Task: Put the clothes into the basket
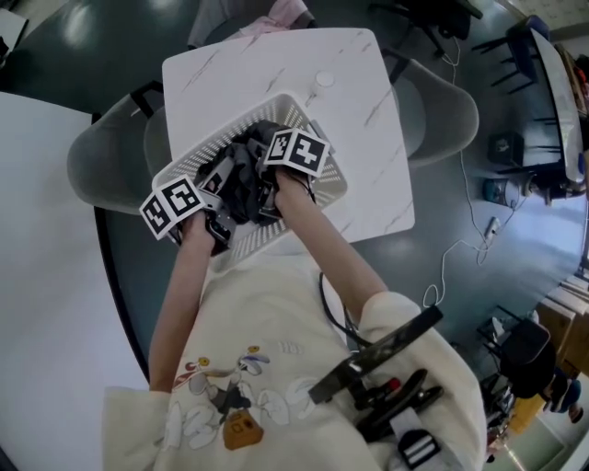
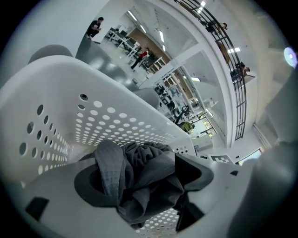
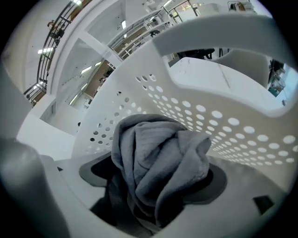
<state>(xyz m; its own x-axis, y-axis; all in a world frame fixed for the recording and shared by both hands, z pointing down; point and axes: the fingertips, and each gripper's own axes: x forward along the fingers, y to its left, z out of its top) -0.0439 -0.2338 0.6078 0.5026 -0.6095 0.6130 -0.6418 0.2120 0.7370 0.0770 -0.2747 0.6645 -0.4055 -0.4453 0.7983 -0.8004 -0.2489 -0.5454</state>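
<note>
A white perforated basket [image 1: 216,138] stands on the white marble table [image 1: 359,92]. Dark grey clothes [image 1: 244,170] lie bunched inside it. Both grippers reach down into the basket over the pile: my left gripper [image 1: 219,207] at its near left, my right gripper [image 1: 262,189] beside it. In the left gripper view the crumpled grey cloth [image 2: 139,181] sits loosely between the wide-apart jaws of the left gripper [image 2: 144,186], with the basket wall [image 2: 107,121] behind. In the right gripper view a grey bundle [image 3: 158,162] rises between the spread jaws of the right gripper [image 3: 153,179].
Grey chairs stand at the table's left [image 1: 101,156] and right [image 1: 442,110]. A small white round object [image 1: 324,79] lies on the table beyond the basket. Pink cloth [image 1: 276,14] shows at the far edge. A cable [image 1: 469,239] trails on the floor at right.
</note>
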